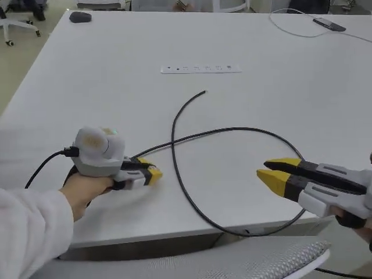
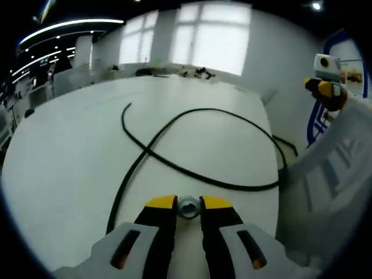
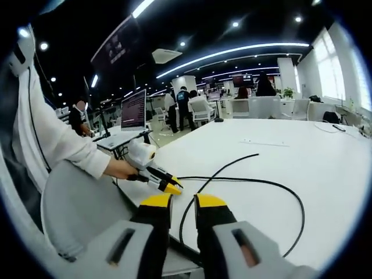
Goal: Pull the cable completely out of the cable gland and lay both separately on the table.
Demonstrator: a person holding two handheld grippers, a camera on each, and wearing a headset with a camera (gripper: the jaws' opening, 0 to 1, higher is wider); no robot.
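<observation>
Right, in the head view the cable (image 1: 174,152) lies looped on the table (image 1: 116,87), one end running in beside my left gripper (image 1: 152,173). My right gripper (image 1: 273,171) hovers near the front edge, released and empty. In the left gripper view the jaws are clenched on the cable gland (image 2: 188,207), and the cable passes just left of them, seemingly free. In the right gripper view the loop lies between both grippers. My worry is that the gland lands on the cable or rolls off the near edge.

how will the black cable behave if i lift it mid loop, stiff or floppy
Probably floppy: the black cable lies in a loose, self-crossing loop on the table. Looks thin, so likely light. Lifted, its ends would probably sag.
</observation>
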